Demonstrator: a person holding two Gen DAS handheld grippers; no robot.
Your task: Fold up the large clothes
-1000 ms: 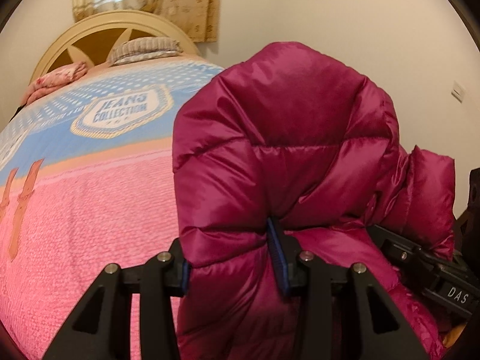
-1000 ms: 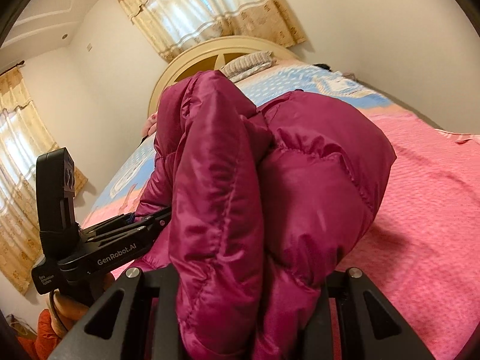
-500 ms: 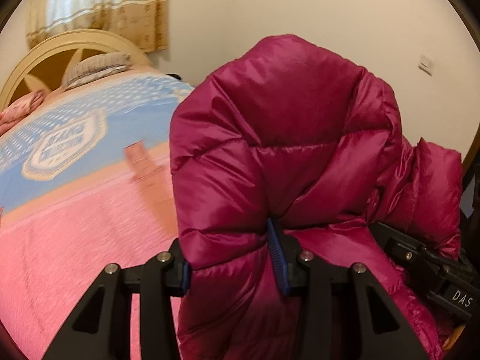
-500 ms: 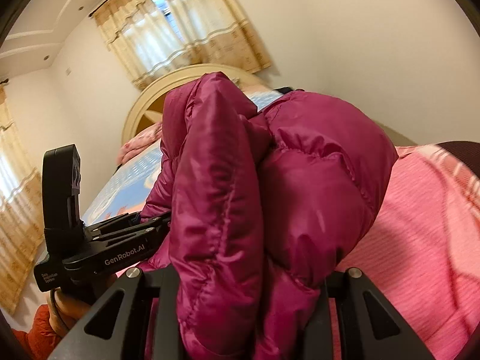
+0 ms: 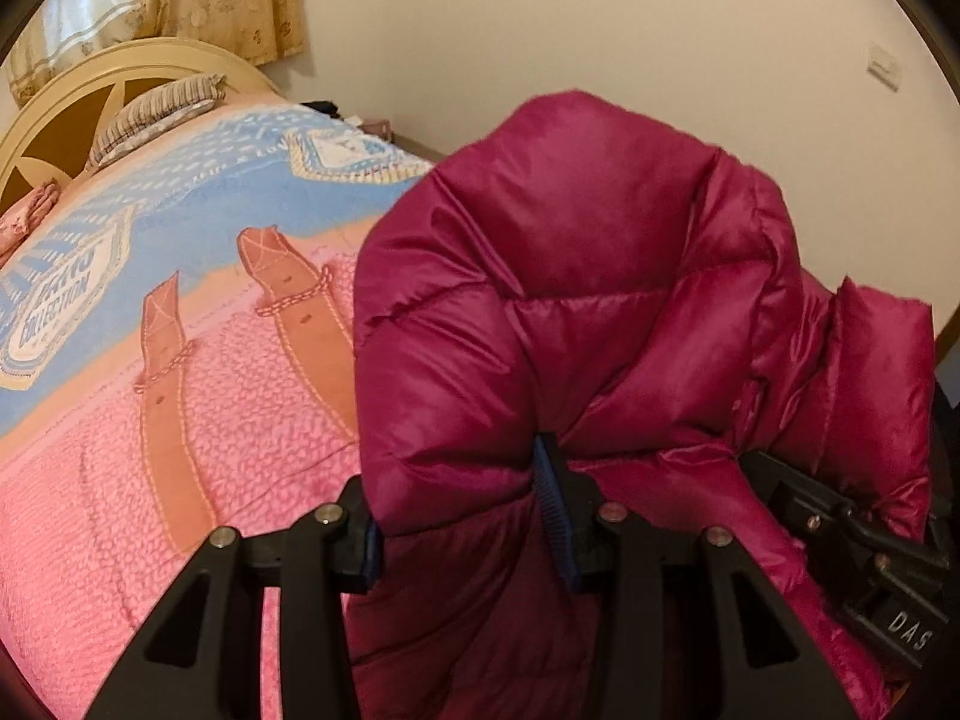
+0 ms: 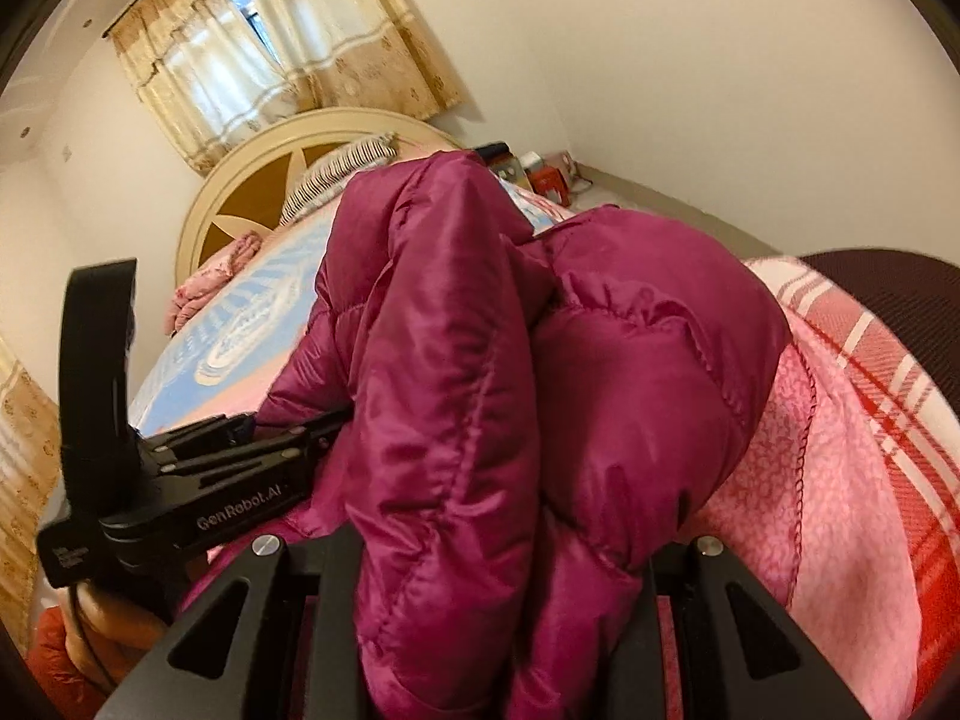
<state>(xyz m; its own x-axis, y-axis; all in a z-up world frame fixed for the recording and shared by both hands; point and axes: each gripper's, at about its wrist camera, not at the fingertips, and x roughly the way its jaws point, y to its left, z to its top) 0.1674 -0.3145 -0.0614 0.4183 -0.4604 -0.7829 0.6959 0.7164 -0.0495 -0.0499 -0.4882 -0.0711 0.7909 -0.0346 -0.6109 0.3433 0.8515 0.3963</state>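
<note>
A magenta quilted puffer jacket [image 5: 570,312] is bunched up and held in the air over the bed. My left gripper [image 5: 465,534] is shut on a thick fold of it, blue pads [image 5: 549,504] pressed into the fabric. My right gripper [image 6: 498,600] is shut on another bunched part of the jacket [image 6: 510,408], which hides its fingertips. Each gripper shows in the other's view: the right one at the lower right of the left wrist view [image 5: 858,558], the left one at the left of the right wrist view [image 6: 180,480].
The bed has a pink and blue blanket [image 5: 150,360], a cream headboard [image 6: 252,180], and a striped pillow [image 5: 156,114]. A red plaid sheet edge [image 6: 870,390] lies at right. Small items [image 6: 540,174] sit by the wall. Curtains [image 6: 288,60] hang behind.
Both grippers have swung to the right with the jacket still clamped. The bed's right edge, the plaid sheet and the wall have come into view.
</note>
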